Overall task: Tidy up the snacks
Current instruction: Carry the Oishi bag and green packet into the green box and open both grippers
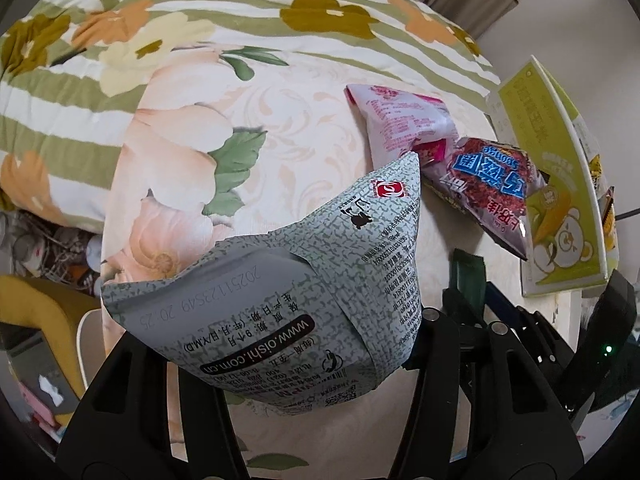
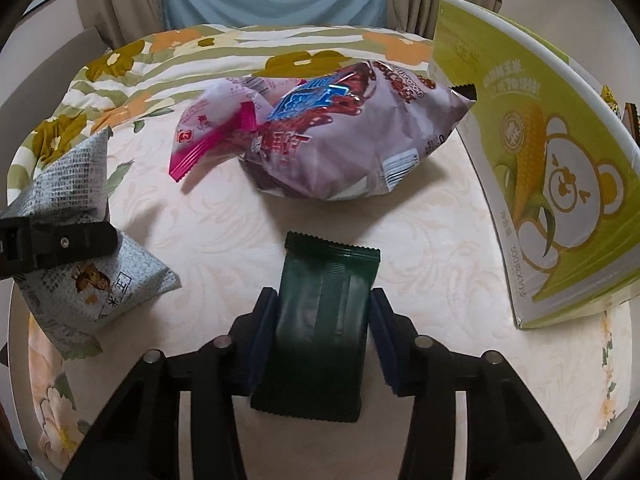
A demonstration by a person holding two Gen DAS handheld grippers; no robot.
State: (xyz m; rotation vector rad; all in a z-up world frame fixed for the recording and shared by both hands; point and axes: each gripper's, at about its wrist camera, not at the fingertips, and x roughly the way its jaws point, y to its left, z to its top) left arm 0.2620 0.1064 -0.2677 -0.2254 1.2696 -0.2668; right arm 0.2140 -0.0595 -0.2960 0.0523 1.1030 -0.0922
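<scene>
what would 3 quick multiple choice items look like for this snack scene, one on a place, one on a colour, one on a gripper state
1. Where does the green corn box stand relative to the chocolate snack bag in the right wrist view?
A. to its right
B. to its left
C. beneath it

2. What colour is the flat packet between the right gripper's fingers?
A. bright yellow
B. dark green
C. white

3. What is the left gripper doing?
A. open over bare bedding
B. shut on the pink-sealed bag
C. shut on the grey patterned snack bag

Answers:
1 A, the box stands at the right edge of the bed, beside that bag.
2 B, the wrapper is dark green with serrated ends.
3 C, the grey bag sits pinched between the black fingers, as the right wrist view also shows.
</scene>
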